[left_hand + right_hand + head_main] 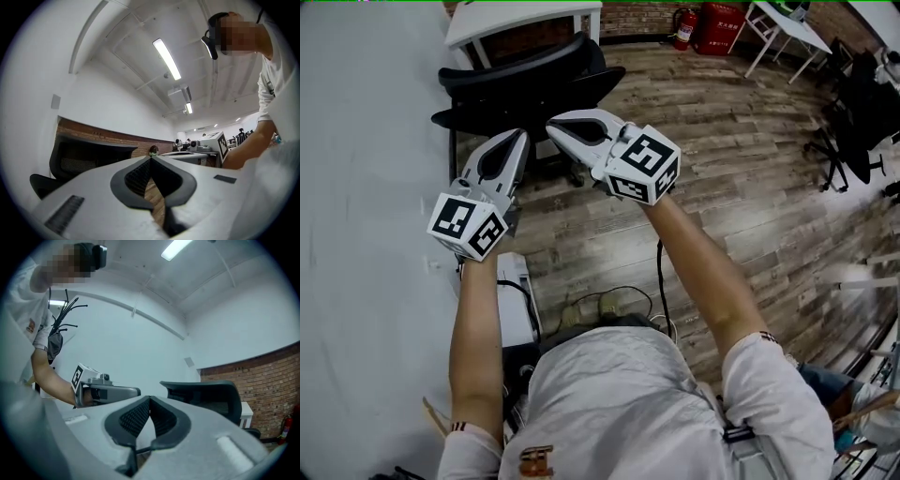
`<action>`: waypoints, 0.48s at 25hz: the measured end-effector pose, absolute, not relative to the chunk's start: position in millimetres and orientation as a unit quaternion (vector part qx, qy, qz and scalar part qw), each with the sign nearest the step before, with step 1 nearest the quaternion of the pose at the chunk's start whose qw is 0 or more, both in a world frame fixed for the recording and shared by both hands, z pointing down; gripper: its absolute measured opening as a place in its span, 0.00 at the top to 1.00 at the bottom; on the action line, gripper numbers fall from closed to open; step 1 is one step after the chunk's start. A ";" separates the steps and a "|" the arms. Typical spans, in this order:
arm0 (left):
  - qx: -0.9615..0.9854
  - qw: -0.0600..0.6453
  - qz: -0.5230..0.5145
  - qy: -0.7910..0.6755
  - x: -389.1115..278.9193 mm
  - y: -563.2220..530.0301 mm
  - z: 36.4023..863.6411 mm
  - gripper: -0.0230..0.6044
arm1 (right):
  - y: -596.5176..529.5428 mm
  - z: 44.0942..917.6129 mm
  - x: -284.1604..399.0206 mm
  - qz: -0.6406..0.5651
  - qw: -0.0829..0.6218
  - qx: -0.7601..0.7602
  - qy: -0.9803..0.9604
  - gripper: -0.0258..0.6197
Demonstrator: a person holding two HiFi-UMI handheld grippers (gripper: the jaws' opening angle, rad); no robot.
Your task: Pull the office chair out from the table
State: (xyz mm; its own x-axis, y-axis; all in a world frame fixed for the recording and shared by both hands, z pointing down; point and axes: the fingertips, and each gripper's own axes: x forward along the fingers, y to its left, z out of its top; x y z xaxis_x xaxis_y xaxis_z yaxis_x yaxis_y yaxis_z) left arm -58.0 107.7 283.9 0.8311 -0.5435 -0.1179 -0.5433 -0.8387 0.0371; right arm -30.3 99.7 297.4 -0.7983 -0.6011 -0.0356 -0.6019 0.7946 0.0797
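Note:
The black office chair (525, 80) stands in front of the white table (525, 19), its backrest towards me. My left gripper (517, 139) and right gripper (554, 126) are raised side by side on the near side of the chair, tips close together. Both are shut with nothing between the jaws, and neither touches the chair. In the left gripper view the shut tips (151, 158) point past the chair's mesh backrest (79, 157) at the left. In the right gripper view the backrest (206, 397) rises behind the shut tips (150, 398), with the left gripper (112, 392) beside them.
A white wall (366, 141) runs along the left. A fire extinguisher (683, 28) and a red box (722, 26) stand at the far brick wall. A second white table (787, 28) and another black chair (862, 122) are at the right. Cables (600, 305) lie on the wooden floor by my feet.

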 end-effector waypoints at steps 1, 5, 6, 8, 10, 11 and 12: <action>0.957 0.001 -0.064 -0.282 -60.1 108.7 282.5 0.96 | 102.3 295.5 -33.1 0.047 0.006 -0.318 0.947 0.96; 0.958 -0.007 -0.069 -0.278 -65.0 110.0 277.0 0.96 | 107.6 289.7 -39.0 0.062 0.008 -0.322 0.945 0.96; 0.959 -0.009 -0.066 -0.276 -64.4 111.0 275.7 0.96 | 107.7 289.1 -38.8 0.062 0.008 -0.324 0.944 0.96; 0.961 -0.013 -0.061 -0.270 -62.2 112.7 274.0 0.96 | 107.5 288.6 -37.4 0.060 0.009 -0.328 0.943 0.96; 0.962 -0.014 -0.059 -0.267 -61.4 112.5 274.1 0.96 | 106.6 287.9 -36.5 0.057 0.012 -0.331 0.942 0.96; 0.962 -0.013 -0.059 -0.266 -61.9 111.9 275.0 0.96 | 105.8 288.0 -36.6 0.056 0.014 -0.331 0.942 0.96; 0.962 -0.012 -0.058 -0.266 -62.7 111.2 276.3 0.96 | 105.1 288.4 -37.1 0.055 0.015 -0.332 0.942 0.96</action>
